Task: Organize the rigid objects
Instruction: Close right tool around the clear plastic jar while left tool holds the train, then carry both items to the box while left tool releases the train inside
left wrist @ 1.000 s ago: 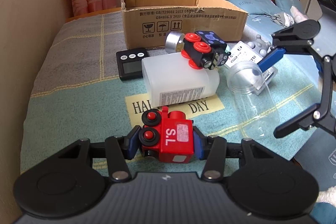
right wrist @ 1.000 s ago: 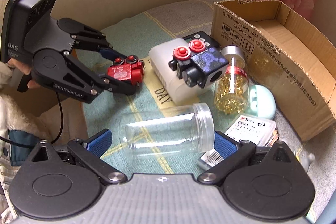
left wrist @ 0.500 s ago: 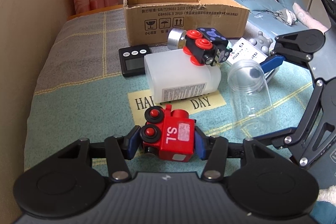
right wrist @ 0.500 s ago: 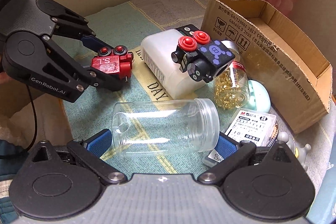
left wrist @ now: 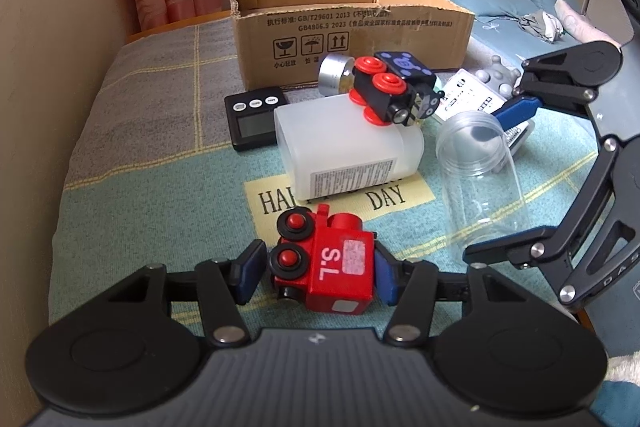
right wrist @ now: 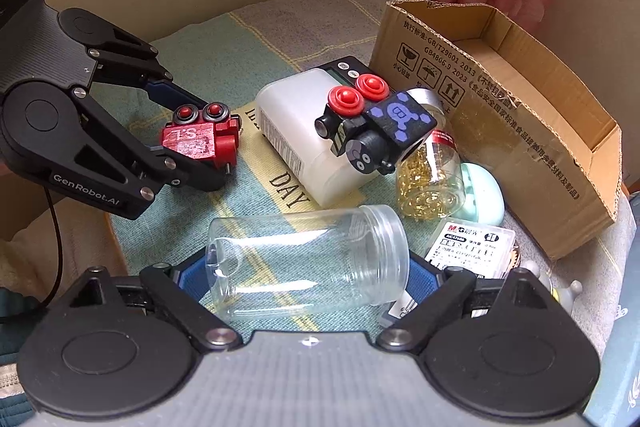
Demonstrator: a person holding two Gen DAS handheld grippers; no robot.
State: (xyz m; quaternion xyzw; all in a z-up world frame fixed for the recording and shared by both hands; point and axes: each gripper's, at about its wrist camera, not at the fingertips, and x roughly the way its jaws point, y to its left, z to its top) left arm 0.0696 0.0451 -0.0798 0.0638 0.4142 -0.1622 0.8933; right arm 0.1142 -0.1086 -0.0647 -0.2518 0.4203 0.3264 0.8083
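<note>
Big picture first: everything sits on the bed (left wrist: 140,131), on a soft patterned blanket. The cardboard box (left wrist: 360,27) stands open at the far side, presumably where all this is headed, and as far as its inside shows, nothing is in it yet.

In front of it, the white plastic bottle (left wrist: 344,147) lies on its side with the black toy train (left wrist: 392,87) perched on top. That's a wobbly stack, and a nudge from either arm could roll the train off.

Now the clear jar (right wrist: 308,267), lying on the blanket close to the right camera. The right tongs (right wrist: 308,277) have just been closing with the jar between them lengthwise, and the pads look to be against its base and its mouth. It's a risky grip: smooth plastic held end to end could pop out or swing on the lift.

Over to the left tongs (left wrist: 316,273), clenched on the red toy train (left wrist: 332,267), which is down on the blanket near the "DAY" patch. They've just eased open a touch with the train between them, and the pad on the wheel side barely seems to bite. A loose hold could drop it on the way to the box. The two tools are also close together, so crossing paths could mean a bump.

Smaller bits:
- A jar of gold clips (right wrist: 428,179)
- A black timer (left wrist: 252,123), half hidden behind the bottle
- A mint case (right wrist: 480,195)
- A stationery box (right wrist: 468,243)

What's hard to read? Part of the box floor is hidden by its front wall. The right pads are partly screened by the jar. The small grey figures at the edge are cut off and unclear.
</note>
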